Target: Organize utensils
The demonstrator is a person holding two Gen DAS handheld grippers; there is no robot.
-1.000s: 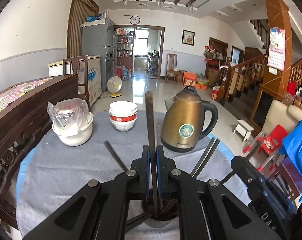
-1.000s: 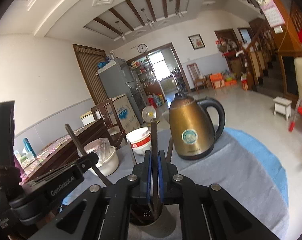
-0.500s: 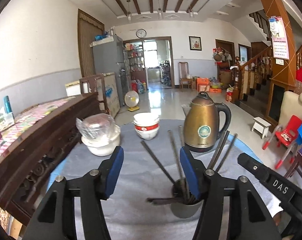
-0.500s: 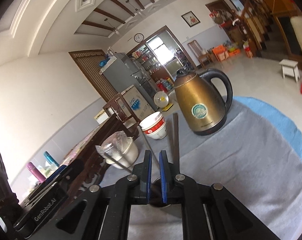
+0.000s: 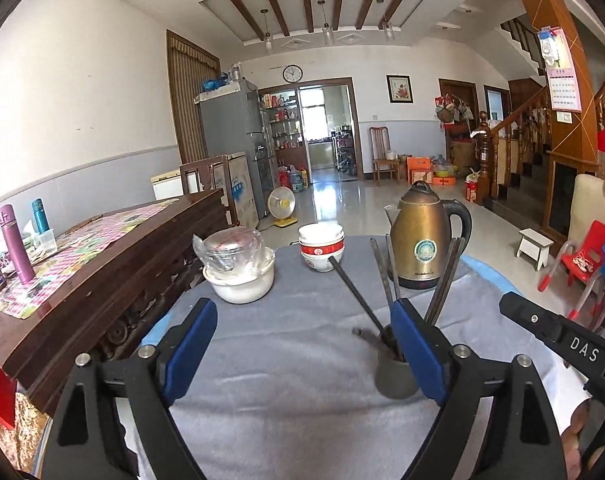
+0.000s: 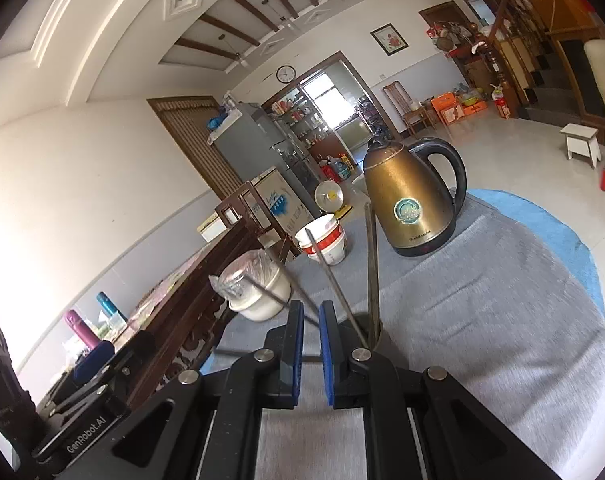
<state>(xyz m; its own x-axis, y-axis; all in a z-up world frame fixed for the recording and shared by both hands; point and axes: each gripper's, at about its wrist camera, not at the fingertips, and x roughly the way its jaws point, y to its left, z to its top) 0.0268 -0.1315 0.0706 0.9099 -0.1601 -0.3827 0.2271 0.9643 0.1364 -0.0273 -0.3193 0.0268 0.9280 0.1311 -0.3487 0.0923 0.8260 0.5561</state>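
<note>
A grey cup (image 5: 394,376) stands on the grey cloth (image 5: 294,360) and holds several dark chopsticks (image 5: 356,296) that lean in different directions. My left gripper (image 5: 302,344) is wide open and empty, drawn back, with its right pad beside the cup. In the right wrist view the chopsticks (image 6: 372,264) rise from the cup just past my right gripper (image 6: 311,328). Its jaws stand a narrow gap apart with nothing between them. The cup is mostly hidden behind the right gripper's fingers.
A brass kettle (image 5: 422,248) stands behind the cup. Stacked red-and-white bowls (image 5: 321,248) and a white pot with a plastic-wrapped lid (image 5: 238,268) sit at the back left. A dark wooden cabinet (image 5: 102,280) runs along the left. The right gripper's body (image 5: 562,340) shows at right.
My left gripper let go of a chopstick, opened wide and drew back from the cup. My right gripper released its chopstick, opened slightly and also pulled back. Both chopsticks now stand in the cup.
</note>
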